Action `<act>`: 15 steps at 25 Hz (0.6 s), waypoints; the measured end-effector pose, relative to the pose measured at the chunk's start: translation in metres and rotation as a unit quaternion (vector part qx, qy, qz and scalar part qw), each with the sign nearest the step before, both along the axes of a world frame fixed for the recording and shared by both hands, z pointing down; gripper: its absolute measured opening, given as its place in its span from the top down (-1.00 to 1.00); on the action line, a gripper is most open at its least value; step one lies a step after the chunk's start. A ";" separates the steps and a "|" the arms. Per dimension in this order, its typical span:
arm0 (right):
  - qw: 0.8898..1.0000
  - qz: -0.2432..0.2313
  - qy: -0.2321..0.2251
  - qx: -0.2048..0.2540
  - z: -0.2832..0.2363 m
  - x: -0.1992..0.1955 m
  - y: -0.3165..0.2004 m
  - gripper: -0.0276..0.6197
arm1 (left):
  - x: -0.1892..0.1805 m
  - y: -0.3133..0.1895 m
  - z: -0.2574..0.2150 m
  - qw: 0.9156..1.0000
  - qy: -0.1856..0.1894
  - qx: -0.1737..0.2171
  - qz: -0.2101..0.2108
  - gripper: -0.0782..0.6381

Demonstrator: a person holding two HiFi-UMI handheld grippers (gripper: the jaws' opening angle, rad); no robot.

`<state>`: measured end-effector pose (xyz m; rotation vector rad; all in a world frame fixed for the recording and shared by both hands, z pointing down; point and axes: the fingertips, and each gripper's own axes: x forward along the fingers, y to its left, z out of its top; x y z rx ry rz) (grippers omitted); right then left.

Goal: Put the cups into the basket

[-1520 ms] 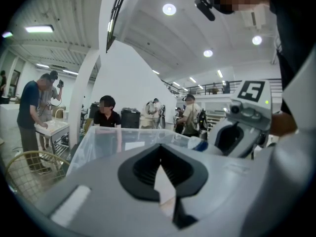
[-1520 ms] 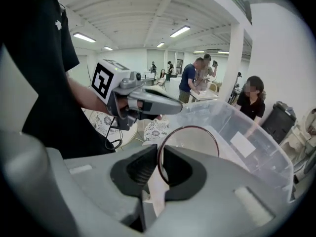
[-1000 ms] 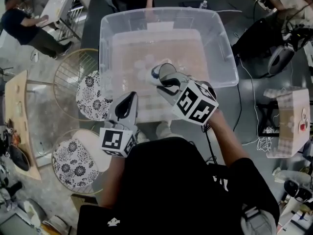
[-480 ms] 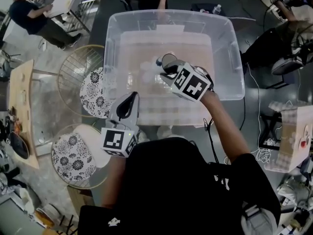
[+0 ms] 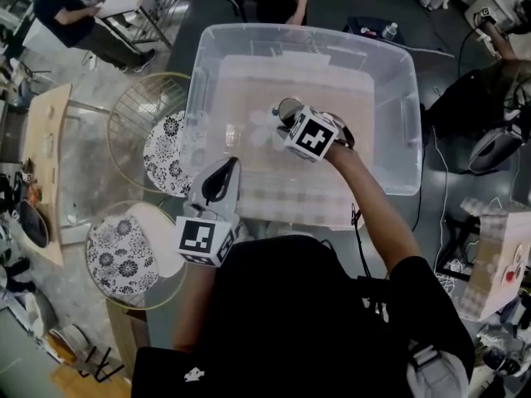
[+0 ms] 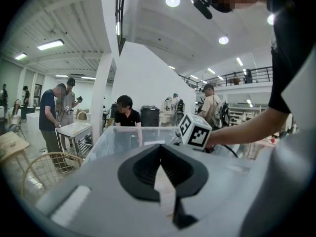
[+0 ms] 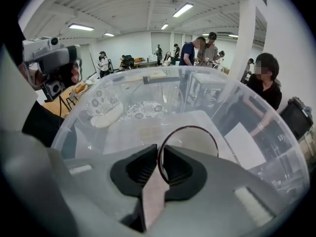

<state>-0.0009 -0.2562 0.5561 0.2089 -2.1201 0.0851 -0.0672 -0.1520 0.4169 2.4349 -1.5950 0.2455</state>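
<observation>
Right hand-held gripper [image 7: 159,166] was well inside the clear plastic tub [image 5: 390,152], which served as the basket here; its jaws were pinched on the wall of a glass cup [image 7: 193,147] just below the dark rim, one pad inside the mouth and one outside; the cup hung tilted, mouth facing up and away from the person. Whether its base touched the tub floor could not be told.

Left hand-held gripper [image 5: 224,172] hung outside the tub at the near left wall; jaws pressed together, nothing between them.

Pale shapes [image 5: 249,128] lay on the tub floor just left of the held cup; possibly cups already in, too faint to say.

Judgement: step in hand was setting this cup down in the tub.
- A grip on one side of the rim gave little hold; the cup could swing or slip, so the descent should be slow.
- The wrist should be levelled first so the base meets the floor flat; a tilted release would likely roll the glass.
- A bare patch clear of the pale shapes was the better target; glass on glass risked a chip.
- The jaws should part only once the base rested, then lift straight out past the rim.
</observation>
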 end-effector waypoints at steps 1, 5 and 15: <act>1.000 0.001 0.009 -0.003 0.007 0.002 -0.003 0.78 | 0.001 -0.001 0.000 1.000 -0.001 0.000 -0.002 0.77; 0.999 0.009 0.032 -0.019 0.033 0.002 -0.012 0.78 | 0.003 -0.001 0.001 1.000 -0.007 -0.004 -0.010 0.77; 0.996 0.004 0.082 -0.043 0.098 -0.002 -0.021 0.78 | 0.009 -0.001 0.003 1.000 -0.024 -0.016 -0.013 0.77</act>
